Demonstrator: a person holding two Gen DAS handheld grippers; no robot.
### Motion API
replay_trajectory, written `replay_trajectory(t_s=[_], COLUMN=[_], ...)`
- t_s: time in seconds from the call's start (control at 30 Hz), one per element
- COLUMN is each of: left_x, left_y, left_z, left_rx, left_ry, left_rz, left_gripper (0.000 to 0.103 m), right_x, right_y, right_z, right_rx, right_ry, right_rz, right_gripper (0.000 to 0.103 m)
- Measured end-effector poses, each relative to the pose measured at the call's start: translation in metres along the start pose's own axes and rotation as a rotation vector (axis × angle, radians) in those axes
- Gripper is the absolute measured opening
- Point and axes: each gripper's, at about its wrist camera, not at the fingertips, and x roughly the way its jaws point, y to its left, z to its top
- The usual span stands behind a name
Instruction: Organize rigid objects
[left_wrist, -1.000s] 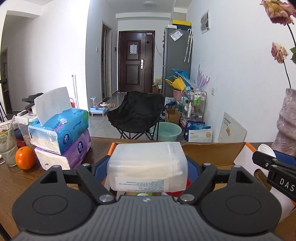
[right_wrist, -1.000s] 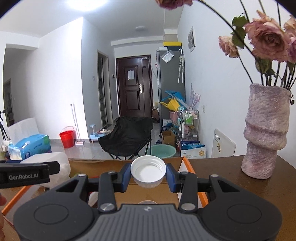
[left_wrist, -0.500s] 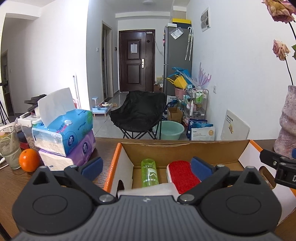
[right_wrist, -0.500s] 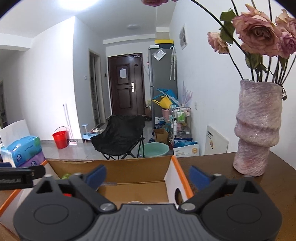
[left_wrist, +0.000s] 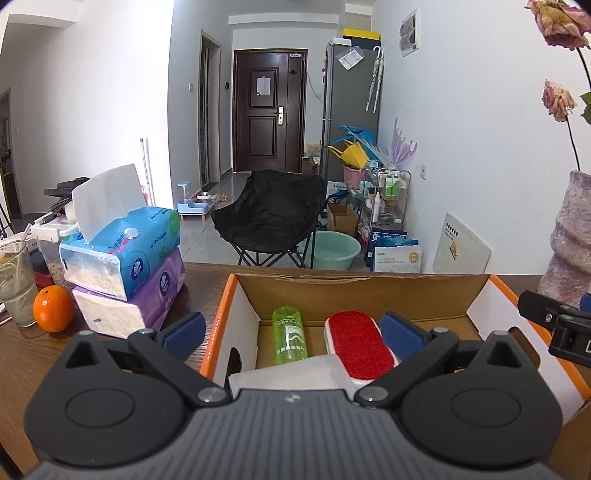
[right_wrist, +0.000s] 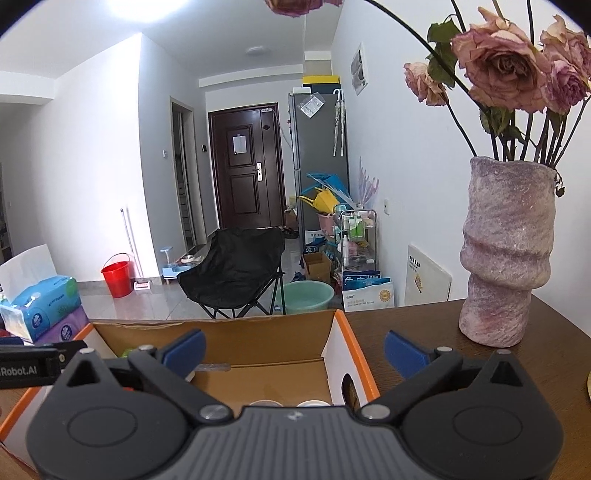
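Both of your tongs, the left tongs (left_wrist: 291, 328) and the right tongs (right_wrist: 293, 349), gape wide and hold nothing, poised over the cardboard box (left_wrist: 369, 291) at frame centre, probably because its contents are already dropped in. Low in the left view lie a green bottle (left_wrist: 289, 338), a red-topped brush (left_wrist: 358, 345) and a translucent white container (left_wrist: 284, 376), flat on the box floor.

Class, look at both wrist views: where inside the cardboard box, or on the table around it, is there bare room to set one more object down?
Inside the cardboard box, bare floor shows along the back wall behind the green bottle and red brush; the box's left half is crowded. Outside, bare tabletop lies between the box's right wall and the vase. The stacked tissue packs and orange crowd the left.
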Motion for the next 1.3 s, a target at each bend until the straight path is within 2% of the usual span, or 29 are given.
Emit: replay_trajectory(t_s=[0.57,1.1,1.3], left_x=[-0.058,-0.180,-0.231], left_y=[0.001,0.007,0.015], left_z=[-0.010,-0.033,-0.054], left_rx=[0.001,0.002,-0.009], left_ry=[-0.017,-0.048,-0.057], left_rz=[-0.028,-0.045,-0.063], left_gripper=[0.103,0.103,0.103], right_x=[-0.054,-0.178,-0.233], right_y=[0.004,-0.004,-0.006], right_z=[-0.002,-0.011,-0.026], right_rx=[-0.026,0.003,0.022], right_ry=[0.011,-0.026,-0.041], right_rz=[-0.003,-0.018,-0.022], right_gripper=[0.103,0.103,0.103])
